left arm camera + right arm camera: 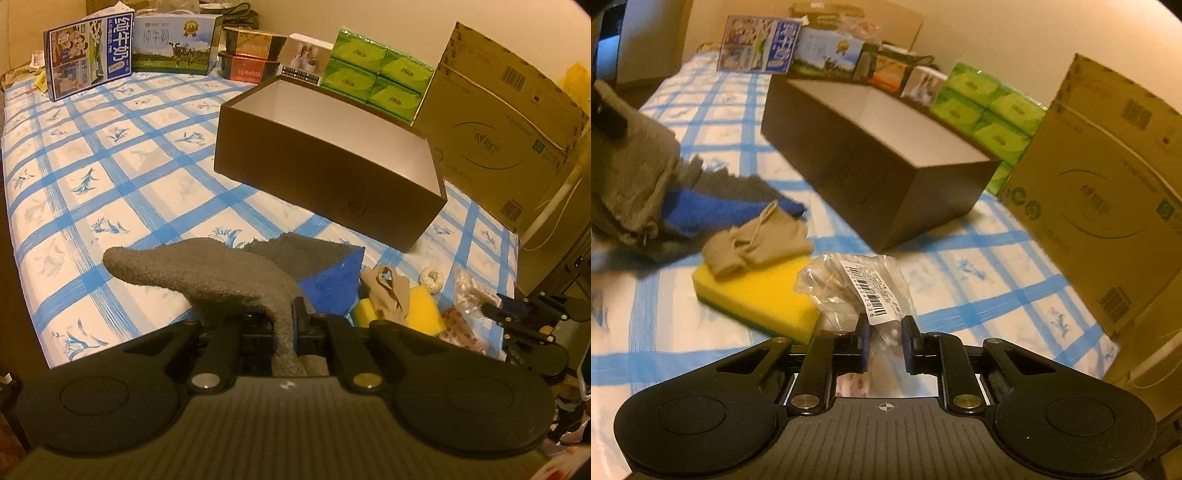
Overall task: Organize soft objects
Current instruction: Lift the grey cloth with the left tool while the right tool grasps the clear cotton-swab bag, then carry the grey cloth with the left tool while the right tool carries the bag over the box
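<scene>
My left gripper [285, 325] is shut on a grey sock [199, 273] and holds it above the checked tablecloth [110, 155]; the sock also shows at the left of the right wrist view [631, 177]. My right gripper [885, 341] is shut on a clear plastic bag [857, 284] with a barcode label. An open dark brown box [325, 162] stands ahead of both grippers and also shows in the right wrist view [871, 166]. A blue and grey cloth [325, 273], a yellow sponge [757, 291] and a beige stocking [757, 240] lie in front of it.
A large cardboard carton [509, 122] stands at the right. Green tissue packs [376, 70], milk cartons [88, 55] and other boxes line the back edge. A small white ring [431, 277] and a printed packet [461, 328] lie near the sponge.
</scene>
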{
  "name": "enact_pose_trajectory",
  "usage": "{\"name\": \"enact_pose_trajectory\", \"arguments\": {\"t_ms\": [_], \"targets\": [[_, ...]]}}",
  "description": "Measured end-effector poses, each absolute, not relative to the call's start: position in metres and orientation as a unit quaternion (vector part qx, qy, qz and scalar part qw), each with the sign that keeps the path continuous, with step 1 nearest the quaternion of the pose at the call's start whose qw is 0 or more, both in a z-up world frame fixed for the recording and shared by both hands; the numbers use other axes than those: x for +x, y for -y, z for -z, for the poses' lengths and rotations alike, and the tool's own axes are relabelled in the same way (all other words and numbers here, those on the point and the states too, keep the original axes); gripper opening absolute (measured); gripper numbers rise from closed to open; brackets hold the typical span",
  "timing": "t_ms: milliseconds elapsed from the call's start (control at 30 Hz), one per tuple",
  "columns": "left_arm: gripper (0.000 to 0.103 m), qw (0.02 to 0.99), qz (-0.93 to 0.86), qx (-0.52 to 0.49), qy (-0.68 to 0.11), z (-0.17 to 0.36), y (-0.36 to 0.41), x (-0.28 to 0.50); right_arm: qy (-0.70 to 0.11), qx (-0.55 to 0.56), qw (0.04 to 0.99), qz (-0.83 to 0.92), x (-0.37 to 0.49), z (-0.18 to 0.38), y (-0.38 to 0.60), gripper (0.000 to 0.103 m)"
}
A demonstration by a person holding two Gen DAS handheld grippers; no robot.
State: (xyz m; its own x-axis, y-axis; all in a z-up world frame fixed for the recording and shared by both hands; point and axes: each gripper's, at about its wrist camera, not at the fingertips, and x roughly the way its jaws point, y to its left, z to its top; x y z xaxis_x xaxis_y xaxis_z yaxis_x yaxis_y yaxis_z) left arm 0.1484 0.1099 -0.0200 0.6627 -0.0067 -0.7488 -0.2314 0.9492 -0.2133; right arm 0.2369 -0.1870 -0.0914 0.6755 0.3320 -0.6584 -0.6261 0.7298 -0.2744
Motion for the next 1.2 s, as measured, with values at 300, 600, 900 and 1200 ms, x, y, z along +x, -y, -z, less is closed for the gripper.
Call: {"name": "enact_pose_trajectory", "arguments": {"t_ms": [300, 600, 900, 1200], "targets": [[0.006, 0.907, -0.063, -0.142, -0.393, 0.007, -0.108, 0.141, -0.296, -0.203, 0.894, -0.268, 0.224, 0.064, 0.194, 0.017], [0.006, 0.912, -0.067, -0.135, -0.381, -0.006, -0.11, 0.136, -0.284, -0.185, 0.899, -0.279, 0.219, 0.044, 0.192, 0.017], [0.006, 0.921, -0.067, -0.125, -0.363, -0.022, -0.116, 0.148, -0.262, -0.181, 0.902, -0.29, 0.229, 0.026, 0.185, 0.017], [0.006, 0.93, -0.067, -0.108, -0.345, -0.04, -0.125, 0.169, -0.243, -0.179, 0.904, -0.301, 0.244, 0.01, 0.176, 0.017]]}}
